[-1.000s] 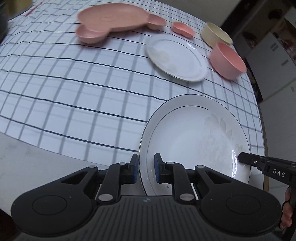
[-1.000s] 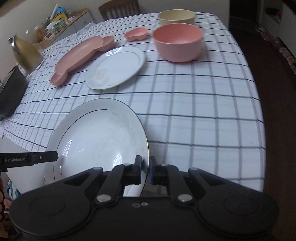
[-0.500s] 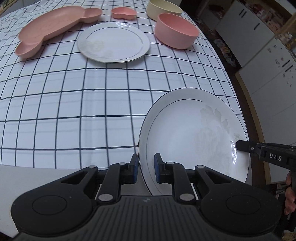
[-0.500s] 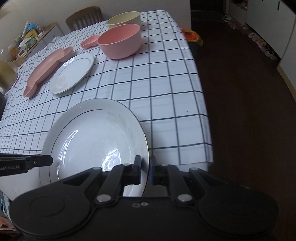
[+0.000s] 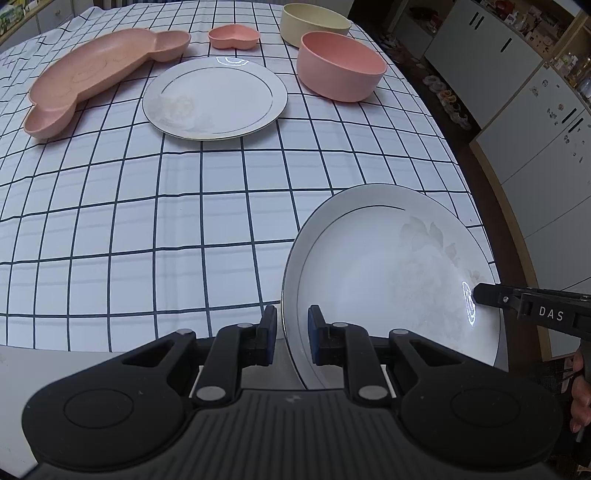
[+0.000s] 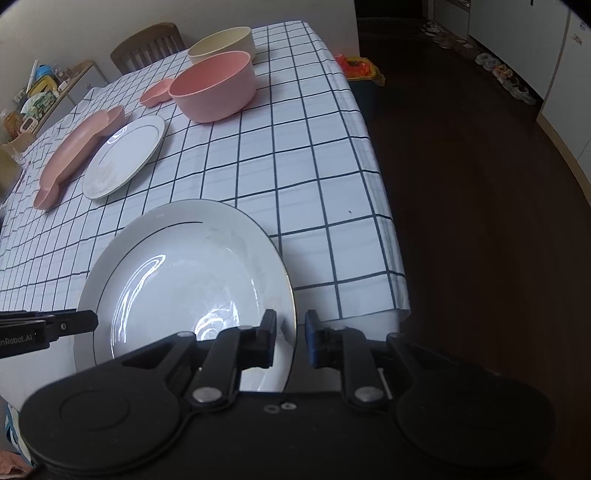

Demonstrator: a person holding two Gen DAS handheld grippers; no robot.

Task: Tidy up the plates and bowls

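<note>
A large white plate [image 5: 388, 273] with a thin dark ring lies at the near corner of the checked table [image 5: 147, 221]. My left gripper [image 5: 291, 332] is shut on its left rim. In the right wrist view the same plate [image 6: 184, 280] has its right rim between the pads of my right gripper [image 6: 291, 338]. Those jaws are opening, and a gap shows on each side of the rim. Further back stand a smaller white plate [image 5: 214, 98], a pink bowl [image 5: 340, 66], a cream bowl [image 5: 314, 24], a pink heart dish [image 5: 234, 37] and a long pink tray [image 5: 99, 74].
The table's right edge drops to a dark floor [image 6: 480, 184]. White cabinets [image 5: 517, 110] line the far right. A wooden chair [image 6: 147, 46] stands behind the table, and a cluttered shelf [image 6: 40, 96] sits at the back left. A hand [image 5: 580, 398] shows at the right edge.
Both grippers swung round with the large plate, so the far dishes now sit straight ahead. The right gripper's jaws have parted from the rim; the left grip is unchanged.
</note>
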